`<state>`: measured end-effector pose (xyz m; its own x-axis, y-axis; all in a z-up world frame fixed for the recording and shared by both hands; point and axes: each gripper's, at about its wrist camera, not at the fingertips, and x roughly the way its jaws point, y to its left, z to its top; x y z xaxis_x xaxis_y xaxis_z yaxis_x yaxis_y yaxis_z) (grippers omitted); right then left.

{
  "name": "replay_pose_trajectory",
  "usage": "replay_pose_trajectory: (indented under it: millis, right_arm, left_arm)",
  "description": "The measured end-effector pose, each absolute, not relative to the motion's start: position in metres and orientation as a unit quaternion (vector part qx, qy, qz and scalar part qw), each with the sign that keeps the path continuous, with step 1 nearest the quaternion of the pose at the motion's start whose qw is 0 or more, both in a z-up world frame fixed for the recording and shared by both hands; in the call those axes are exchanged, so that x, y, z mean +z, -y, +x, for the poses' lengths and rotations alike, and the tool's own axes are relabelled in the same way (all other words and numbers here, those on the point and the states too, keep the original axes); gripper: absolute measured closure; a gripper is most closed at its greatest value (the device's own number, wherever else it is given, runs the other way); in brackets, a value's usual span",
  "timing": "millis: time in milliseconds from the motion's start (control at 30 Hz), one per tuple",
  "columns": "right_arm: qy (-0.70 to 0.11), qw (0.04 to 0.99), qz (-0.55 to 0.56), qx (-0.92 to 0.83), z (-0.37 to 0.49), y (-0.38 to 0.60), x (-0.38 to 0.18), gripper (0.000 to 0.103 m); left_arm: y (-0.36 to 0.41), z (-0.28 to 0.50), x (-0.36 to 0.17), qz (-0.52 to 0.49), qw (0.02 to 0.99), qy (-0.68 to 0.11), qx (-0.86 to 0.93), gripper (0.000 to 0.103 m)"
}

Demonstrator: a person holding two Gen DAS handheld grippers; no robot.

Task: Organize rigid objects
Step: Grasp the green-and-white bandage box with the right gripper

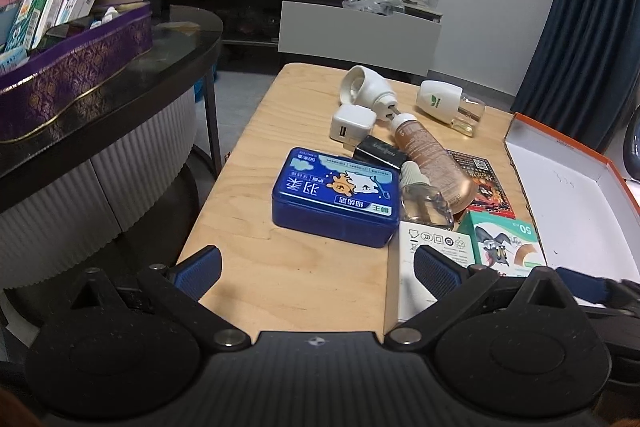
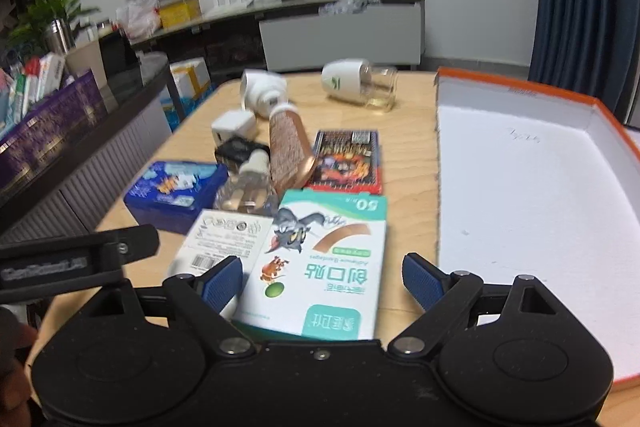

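The bandage box — white and teal, cartoon cat on the lid — lies flat on the wooden table, at the near end of the clutter and just left of the open orange-rimmed tray, which holds nothing visible. Your right gripper straddles this box, jaws spread wide, one blue pad on each side and neither touching it; the view is slightly blurred, so exact clearance cannot be judged. Your left gripper hangs over bare table with its jaws also wide apart and nothing between them. Touching the bandage box on its left is a white carton; behind sit a clear refill bottle, a blue tin, a copper-coloured tube, a red card pack, a white charger cube and two white plug-in units near the far edge. Step in hand, as it reads: approach for the first pick. Next move likely calls for lowering, closing across the box's short width — mind the left pad against the white carton — then carrying right into the tray.
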<state>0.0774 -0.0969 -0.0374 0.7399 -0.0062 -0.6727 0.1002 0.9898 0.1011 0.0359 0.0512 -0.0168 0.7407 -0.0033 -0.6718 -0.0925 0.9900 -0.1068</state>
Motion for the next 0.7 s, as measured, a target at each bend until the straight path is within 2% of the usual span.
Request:
replay_pose_trajectory:
  millis: [267, 367, 400, 433, 500, 567, 700]
  right_arm:
    - [-0.378, 0.915, 0.116, -0.078, 0.082, 0.133, -0.046, 0.001]
    - [-0.384, 0.918, 0.077, -0.054, 0.090, 0.127, -0.047, 0.000]
    - [-0.393, 0.917, 0.049, -0.041, 0.095, 0.123, -0.049, 0.002]
    - [-0.393, 0.919, 0.017, -0.039, 0.097, 0.118, -0.050, 0.010]
    - [-0.387, 0.921, 0.024, -0.030, 0.096, 0.122, -0.047, 0.018]
    - [-0.369, 0.927, 0.053, -0.039, 0.090, 0.134, -0.039, 0.019]
    - [-0.335, 0.940, 0.037, -0.055, 0.074, 0.148, -0.019, 0.019]
  left_arm:
    - [-0.041, 0.038, -0.019, -0.065, 0.932, -0.356, -0.008, 0.000]
    - [-0.033, 0.039, -0.020, -0.056, 0.933, -0.356, -0.023, 0.000]
    - [-0.030, 0.039, -0.021, -0.053, 0.933, -0.355, -0.029, 0.000]
    - [-0.027, 0.039, -0.022, -0.049, 0.932, -0.356, -0.034, 0.000]
    - [-0.020, 0.040, -0.023, -0.040, 0.932, -0.358, -0.041, 0.000]
    - [-0.014, 0.041, -0.024, -0.032, 0.932, -0.358, -0.049, 0.000]
    - [-0.003, 0.047, -0.028, -0.029, 0.932, -0.358, -0.051, 0.000]
